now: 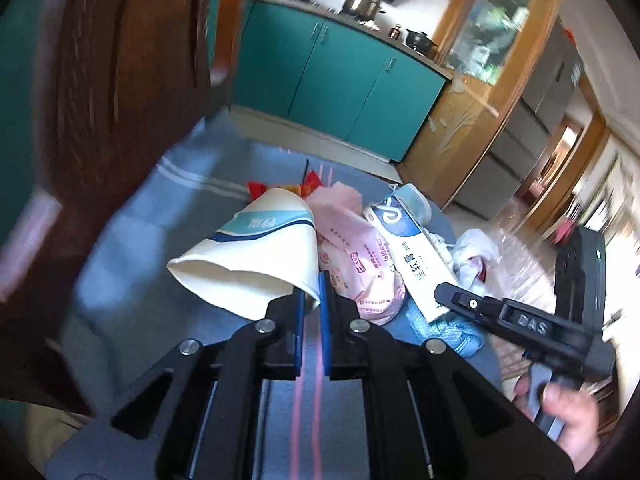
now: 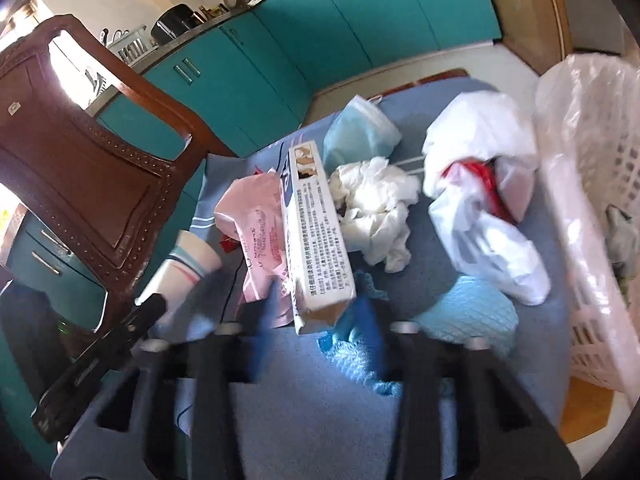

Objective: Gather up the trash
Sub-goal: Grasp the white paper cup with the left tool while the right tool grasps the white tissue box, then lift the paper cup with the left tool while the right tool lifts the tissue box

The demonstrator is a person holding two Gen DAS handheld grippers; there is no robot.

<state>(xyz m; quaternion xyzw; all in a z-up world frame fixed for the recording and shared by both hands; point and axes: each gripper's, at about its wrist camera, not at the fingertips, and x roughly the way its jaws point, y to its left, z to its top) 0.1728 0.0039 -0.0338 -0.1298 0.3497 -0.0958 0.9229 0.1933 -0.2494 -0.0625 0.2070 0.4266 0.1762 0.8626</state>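
Observation:
My left gripper (image 1: 313, 284) is shut on the rim of a white paper cup (image 1: 256, 248) with blue bands, which lies tilted on its side above the blue tablecloth (image 1: 132, 240). The cup (image 2: 188, 268) also shows at the left of the right wrist view. A long white ointment box (image 2: 316, 240) lies among the trash. My right gripper (image 2: 318, 308) is blurred, and its blue pads sit close on both sides of the box's near end. The left wrist view has that gripper (image 1: 448, 296) at the end of the box (image 1: 412, 256).
A pink packet (image 2: 260, 232), crumpled tissue (image 2: 376, 208), a blue face mask (image 2: 356, 132), a white plastic bag (image 2: 480, 200) and a blue quilted cloth (image 2: 472, 320) lie around. A lined white basket (image 2: 592, 200) stands right. A wooden chair (image 2: 80, 160) stands at the left.

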